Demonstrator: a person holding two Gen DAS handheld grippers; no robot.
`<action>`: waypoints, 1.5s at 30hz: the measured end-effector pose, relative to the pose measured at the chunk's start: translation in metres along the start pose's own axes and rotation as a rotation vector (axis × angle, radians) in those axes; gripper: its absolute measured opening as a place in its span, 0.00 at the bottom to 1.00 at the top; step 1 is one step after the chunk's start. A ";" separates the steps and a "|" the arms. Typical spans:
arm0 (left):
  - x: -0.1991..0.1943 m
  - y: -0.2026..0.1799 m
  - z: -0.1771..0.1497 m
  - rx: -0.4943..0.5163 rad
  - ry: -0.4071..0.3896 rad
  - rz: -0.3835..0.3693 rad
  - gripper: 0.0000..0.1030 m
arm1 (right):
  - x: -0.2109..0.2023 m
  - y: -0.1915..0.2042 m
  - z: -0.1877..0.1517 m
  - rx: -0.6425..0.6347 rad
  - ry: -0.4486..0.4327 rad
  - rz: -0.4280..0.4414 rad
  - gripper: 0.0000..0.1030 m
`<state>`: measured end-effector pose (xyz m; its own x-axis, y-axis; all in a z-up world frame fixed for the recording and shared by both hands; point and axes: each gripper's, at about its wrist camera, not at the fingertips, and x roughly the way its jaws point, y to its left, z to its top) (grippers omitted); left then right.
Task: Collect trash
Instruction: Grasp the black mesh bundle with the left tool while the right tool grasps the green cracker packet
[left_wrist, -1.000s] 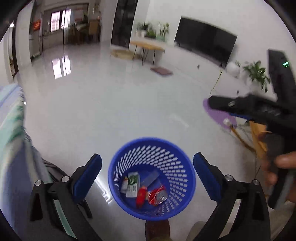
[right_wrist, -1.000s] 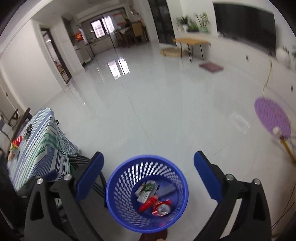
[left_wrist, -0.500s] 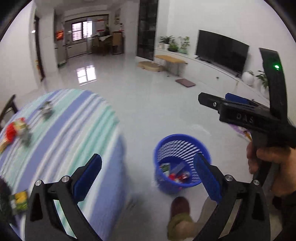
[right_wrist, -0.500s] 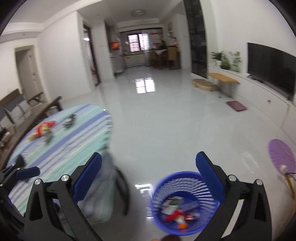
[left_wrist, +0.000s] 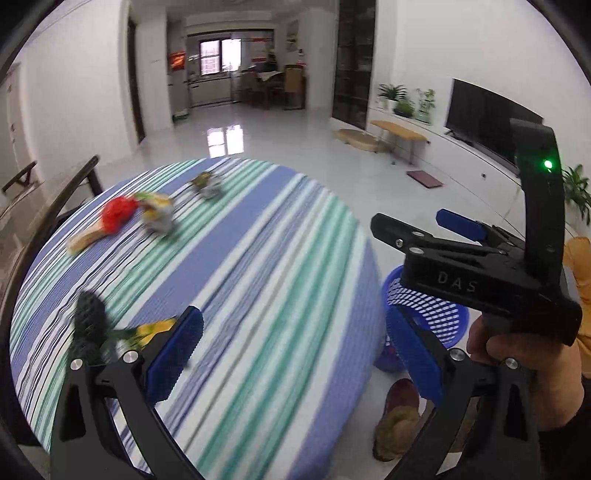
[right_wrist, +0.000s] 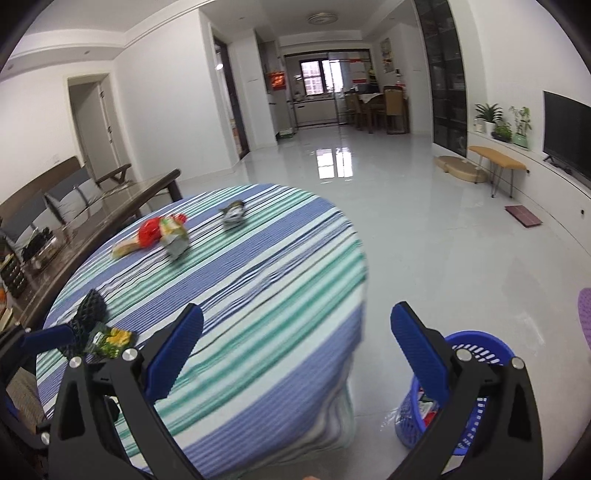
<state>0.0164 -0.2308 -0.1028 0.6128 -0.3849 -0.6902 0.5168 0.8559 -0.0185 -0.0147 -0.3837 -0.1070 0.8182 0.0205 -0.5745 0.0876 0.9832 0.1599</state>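
A round table with a striped cloth (left_wrist: 277, 277) (right_wrist: 258, 277) carries scattered trash. At its far side lie a red wrapper (left_wrist: 118, 214) (right_wrist: 151, 229), a crumpled snack bag (left_wrist: 159, 214) (right_wrist: 175, 240) and a small foil wad (left_wrist: 208, 184) (right_wrist: 232, 214). Nearer lie a black mesh piece (left_wrist: 88, 321) (right_wrist: 88, 310) and a green-yellow packet (left_wrist: 147, 328) (right_wrist: 110, 338). My left gripper (left_wrist: 295, 350) is open above the cloth, empty. My right gripper (right_wrist: 295, 343) is open and empty too, held over the table's right edge. The blue basket (left_wrist: 432, 306) (right_wrist: 476, 343) stands on the floor to the right, trash inside.
A dark wooden table (right_wrist: 92, 210) and a sofa adjoin the round table on the left. A person's shoe (left_wrist: 399, 417) is by the basket. A purple fan (right_wrist: 585, 314) lies far right. A bench (right_wrist: 495, 157) and TV line the right wall across open floor.
Both grippers have swung up and to the left, away from above the basket and toward the striped table. The basket now sits low on the right. Both stay open and empty.
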 end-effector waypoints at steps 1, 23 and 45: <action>-0.002 0.008 -0.003 -0.009 0.003 0.013 0.95 | 0.002 0.006 -0.001 -0.015 0.000 0.002 0.95; -0.036 0.146 -0.052 -0.186 0.039 0.118 0.95 | 0.014 0.038 -0.008 -0.143 0.042 0.068 0.95; 0.028 0.227 -0.044 -0.183 0.207 -0.049 0.39 | 0.063 0.170 -0.047 -0.641 0.358 0.458 0.95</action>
<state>0.1248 -0.0319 -0.1584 0.4448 -0.3650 -0.8179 0.4150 0.8932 -0.1729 0.0249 -0.2070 -0.1532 0.4573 0.3892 -0.7996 -0.6322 0.7747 0.0155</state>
